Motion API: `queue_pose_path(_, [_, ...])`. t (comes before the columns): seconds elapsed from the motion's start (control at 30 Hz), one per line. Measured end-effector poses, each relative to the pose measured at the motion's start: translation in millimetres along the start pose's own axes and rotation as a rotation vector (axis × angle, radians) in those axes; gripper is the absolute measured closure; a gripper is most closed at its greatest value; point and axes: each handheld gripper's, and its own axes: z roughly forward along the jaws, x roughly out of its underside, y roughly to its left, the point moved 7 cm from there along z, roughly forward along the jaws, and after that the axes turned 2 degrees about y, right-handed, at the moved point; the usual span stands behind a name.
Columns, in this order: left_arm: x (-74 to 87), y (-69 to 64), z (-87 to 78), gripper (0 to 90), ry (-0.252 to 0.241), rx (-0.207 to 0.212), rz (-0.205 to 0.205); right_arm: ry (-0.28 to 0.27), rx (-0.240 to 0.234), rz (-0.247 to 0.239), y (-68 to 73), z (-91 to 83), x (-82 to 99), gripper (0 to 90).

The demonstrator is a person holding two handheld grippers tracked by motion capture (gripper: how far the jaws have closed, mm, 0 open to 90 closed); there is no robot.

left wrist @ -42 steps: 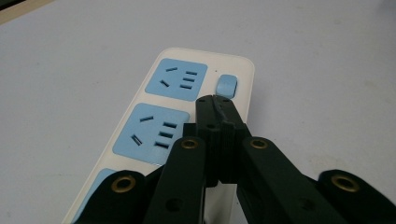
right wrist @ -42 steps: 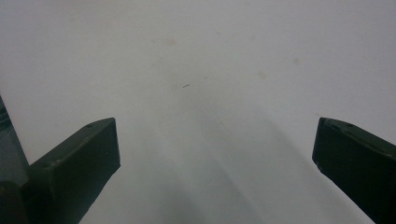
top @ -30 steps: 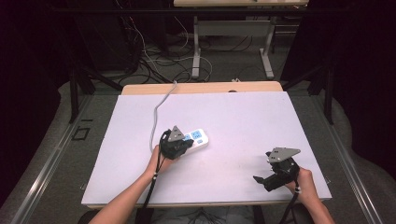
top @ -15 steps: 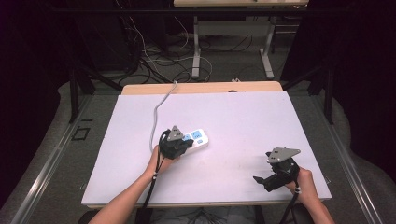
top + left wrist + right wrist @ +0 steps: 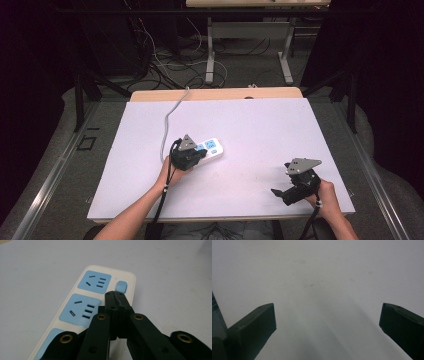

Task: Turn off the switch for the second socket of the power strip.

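Note:
A white power strip (image 5: 212,148) with blue sockets lies near the middle of the white table top (image 5: 260,130); its grey cord (image 5: 169,120) runs off toward the far edge. My left gripper (image 5: 199,154) is over the strip with its jaws shut together. In the left gripper view the strip (image 5: 87,287) runs away from me, and the closed tips of the left gripper (image 5: 115,293) sit just short of its small blue switch (image 5: 121,286). My right gripper (image 5: 280,192) rests near the table's front right, open, and the right gripper (image 5: 327,322) has bare table between its jaws.
Beyond the table's far edge stand desk legs (image 5: 210,55) and loose cables (image 5: 155,65) on the floor. A metal rail (image 5: 55,170) runs along the table's left side.

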Motion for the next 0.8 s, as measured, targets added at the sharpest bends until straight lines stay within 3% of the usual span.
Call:
queue_pose_path(0.23, [-0.6, -2.3, -0.2, 90.0, 0.011, -0.006, 0.030, -0.005, 0.001, -0.004, 0.1, 0.5, -0.7, 0.4])
queue_pose_path(0.8, [-3.8, -4.6, -2.9, 90.0, 0.012, -0.032, 0.053, -0.003, -0.002, -0.005, 0.3, 0.0, -0.5, 0.5])
